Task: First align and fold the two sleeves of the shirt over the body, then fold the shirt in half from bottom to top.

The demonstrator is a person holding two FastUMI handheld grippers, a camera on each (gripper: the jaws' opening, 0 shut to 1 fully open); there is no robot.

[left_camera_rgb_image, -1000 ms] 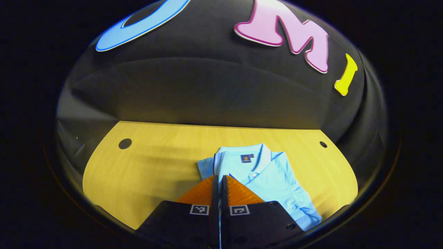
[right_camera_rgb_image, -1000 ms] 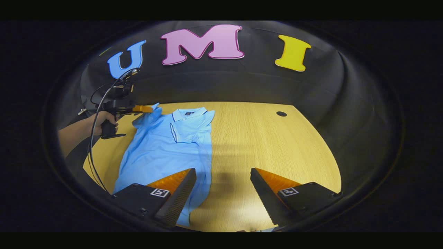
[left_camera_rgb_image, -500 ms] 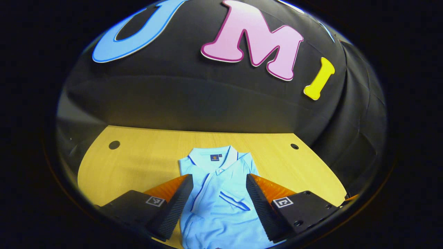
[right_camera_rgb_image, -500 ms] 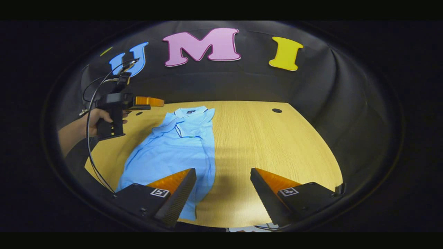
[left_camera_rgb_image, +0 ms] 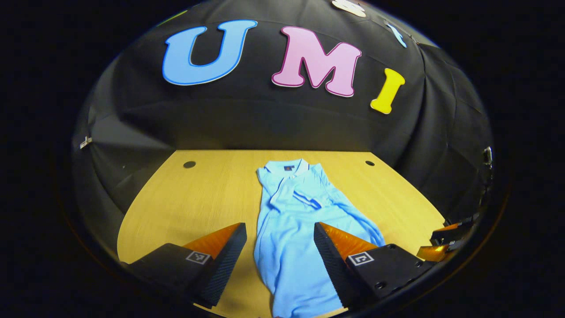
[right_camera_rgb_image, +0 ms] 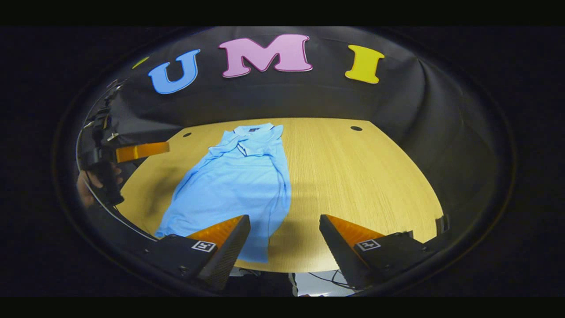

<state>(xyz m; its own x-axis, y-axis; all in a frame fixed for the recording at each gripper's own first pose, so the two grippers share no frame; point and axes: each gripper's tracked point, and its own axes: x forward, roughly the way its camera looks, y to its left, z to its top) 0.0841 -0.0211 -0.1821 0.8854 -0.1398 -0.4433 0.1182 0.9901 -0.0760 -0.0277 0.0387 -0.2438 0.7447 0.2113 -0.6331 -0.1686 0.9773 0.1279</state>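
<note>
Light-blue shirt [left_camera_rgb_image: 291, 229] flat on wooden tabletop [left_camera_rgb_image: 198, 194], both sleeves folded across the body.
Left gripper [left_camera_rgb_image: 279, 251] and right gripper [right_camera_rgb_image: 284, 247]: jaws apart, empty, above the hem end.

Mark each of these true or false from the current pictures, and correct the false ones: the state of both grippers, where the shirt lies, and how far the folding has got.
1. The left gripper is shut on the shirt. False: its fingers stand open, holding nothing.
2. Both sleeves lie folded over the shirt's body. True.
3. The right gripper is open. True.
4. The shirt is already folded in half from bottom to top. False: it lies at full length on the table.
5. The collar points toward the booth's back wall. True.
</note>
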